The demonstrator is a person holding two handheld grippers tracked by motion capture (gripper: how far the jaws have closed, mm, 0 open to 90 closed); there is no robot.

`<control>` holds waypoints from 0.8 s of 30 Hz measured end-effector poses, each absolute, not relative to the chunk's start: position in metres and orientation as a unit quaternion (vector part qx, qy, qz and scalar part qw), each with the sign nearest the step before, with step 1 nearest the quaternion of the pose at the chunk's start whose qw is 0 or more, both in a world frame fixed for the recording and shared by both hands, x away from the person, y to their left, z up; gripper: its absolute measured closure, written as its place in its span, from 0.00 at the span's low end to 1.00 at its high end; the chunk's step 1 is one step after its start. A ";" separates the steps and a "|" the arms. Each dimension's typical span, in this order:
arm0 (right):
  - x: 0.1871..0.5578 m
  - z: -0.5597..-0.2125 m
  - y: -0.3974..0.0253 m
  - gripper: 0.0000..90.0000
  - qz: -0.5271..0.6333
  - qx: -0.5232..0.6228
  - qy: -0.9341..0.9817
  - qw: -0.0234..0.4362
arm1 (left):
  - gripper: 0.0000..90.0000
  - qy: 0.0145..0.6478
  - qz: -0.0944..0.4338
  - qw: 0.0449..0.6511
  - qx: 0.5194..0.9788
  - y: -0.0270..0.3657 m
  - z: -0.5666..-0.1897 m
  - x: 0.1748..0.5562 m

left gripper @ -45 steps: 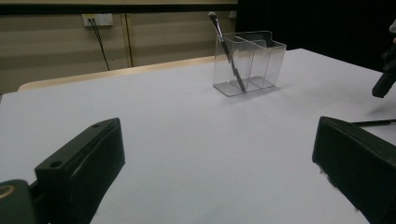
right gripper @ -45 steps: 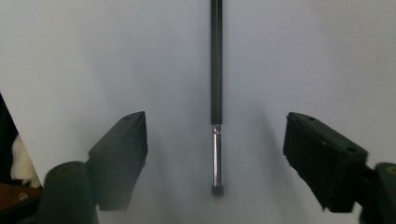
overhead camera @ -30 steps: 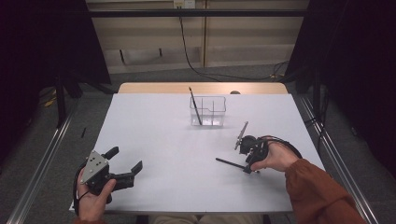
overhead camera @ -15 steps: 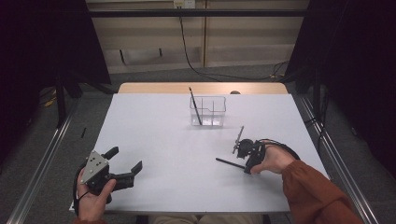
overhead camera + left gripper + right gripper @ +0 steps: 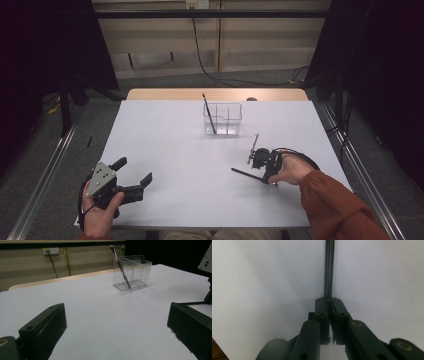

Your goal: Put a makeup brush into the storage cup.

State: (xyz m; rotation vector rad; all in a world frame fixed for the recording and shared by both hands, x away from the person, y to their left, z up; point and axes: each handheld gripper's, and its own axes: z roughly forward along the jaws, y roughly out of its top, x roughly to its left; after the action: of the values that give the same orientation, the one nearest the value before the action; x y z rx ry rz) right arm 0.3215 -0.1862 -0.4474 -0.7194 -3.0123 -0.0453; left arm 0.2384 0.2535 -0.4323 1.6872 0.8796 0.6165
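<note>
A clear divided holder (image 5: 223, 120) (image 5: 132, 271) stands at the middle back of the white table, and a thin dark brush (image 5: 209, 114) (image 5: 120, 265) leans in its left compartment. At the right, my right gripper (image 5: 266, 176) (image 5: 329, 302) is shut on one end of a thin dark rod (image 5: 246, 174) (image 5: 329, 270) (image 5: 192, 303). The rod lies low over the table and points left. I cannot tell whether it is a brush or a pen. At the near left, my left gripper (image 5: 133, 171) (image 5: 115, 325) is open, with bare table between its jaws.
The white table top (image 5: 170, 145) ends in a wooden strip (image 5: 215, 94) at the back. Metal rails (image 5: 360, 165) run along both sides. A black cable (image 5: 300, 156) loops beside the right hand.
My right gripper has shifted slightly left and toward me, its grey plate turning more upright, with the rod still in it. The left gripper has stayed put.
</note>
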 end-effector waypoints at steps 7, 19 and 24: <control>0.320 -0.447 -0.189 0.94 -0.024 -0.239 -0.971 0.018 | 0.03 0.371 0.260 0.540 0.709 0.254 -0.432 0.239; 0.319 -0.446 -0.194 0.94 -0.071 -0.258 -0.963 0.026 | 0.03 0.373 0.263 0.534 0.712 0.255 -0.433 0.239; 0.318 -0.442 -0.196 0.94 -0.107 -0.275 -0.955 0.017 | 0.03 0.373 0.262 0.535 0.711 0.255 -0.433 0.239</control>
State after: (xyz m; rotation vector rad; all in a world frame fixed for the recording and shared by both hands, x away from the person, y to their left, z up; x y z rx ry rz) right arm 0.3179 -0.1955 -0.4419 -0.8546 -2.9696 -0.3332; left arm 0.2391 0.2550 -0.4328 1.6943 0.8880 0.6244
